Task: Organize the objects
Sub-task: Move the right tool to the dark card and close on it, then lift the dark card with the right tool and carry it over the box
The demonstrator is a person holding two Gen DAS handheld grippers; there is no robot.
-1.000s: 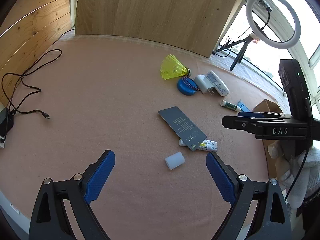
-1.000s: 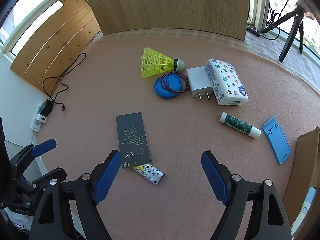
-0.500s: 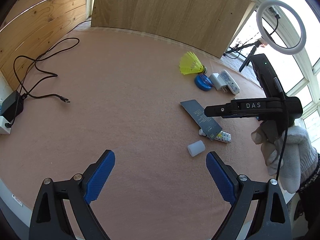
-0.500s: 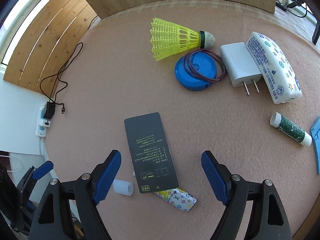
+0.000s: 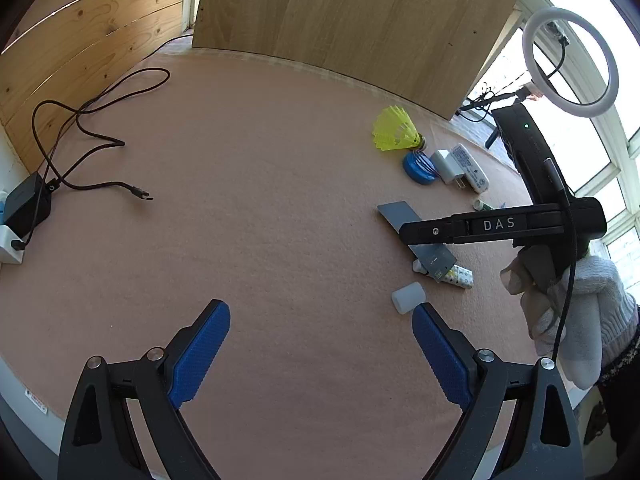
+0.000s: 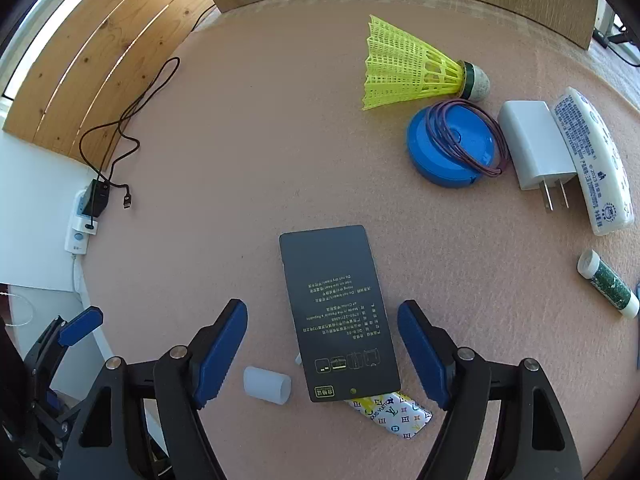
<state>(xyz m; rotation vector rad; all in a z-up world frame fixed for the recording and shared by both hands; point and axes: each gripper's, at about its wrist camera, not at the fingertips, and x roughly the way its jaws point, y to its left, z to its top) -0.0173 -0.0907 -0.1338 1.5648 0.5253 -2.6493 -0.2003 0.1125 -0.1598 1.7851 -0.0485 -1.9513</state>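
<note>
My right gripper (image 6: 322,350) hung over the mat with its jaws apart and nothing pressed between the pads; they had just been narrowing, and the lower half of the dark card (image 6: 338,312) lay between them, untouched as far as I could tell. Just inside my left pad sat the small white cylinder (image 6: 267,384), and under the card's near end poked the patterned packet (image 6: 394,414). I judged the step in hand to be lining up on that card, the first pick of the tidy-up. My left gripper (image 5: 320,356) waited with jaws wide and empty, the same white cylinder just beyond its right pad.

Further ahead of my right jaws lay the blue round case (image 6: 450,146) with a purple wire looped on it, the white plug adapter (image 6: 534,146) and tissue pack (image 6: 592,164) to its right, the yellow shuttlecock (image 6: 412,66) beyond. The next move, I reckoned, called for dropping lower and squaring the pads to the card's long edges, since a flat card gives little to bite.
</note>
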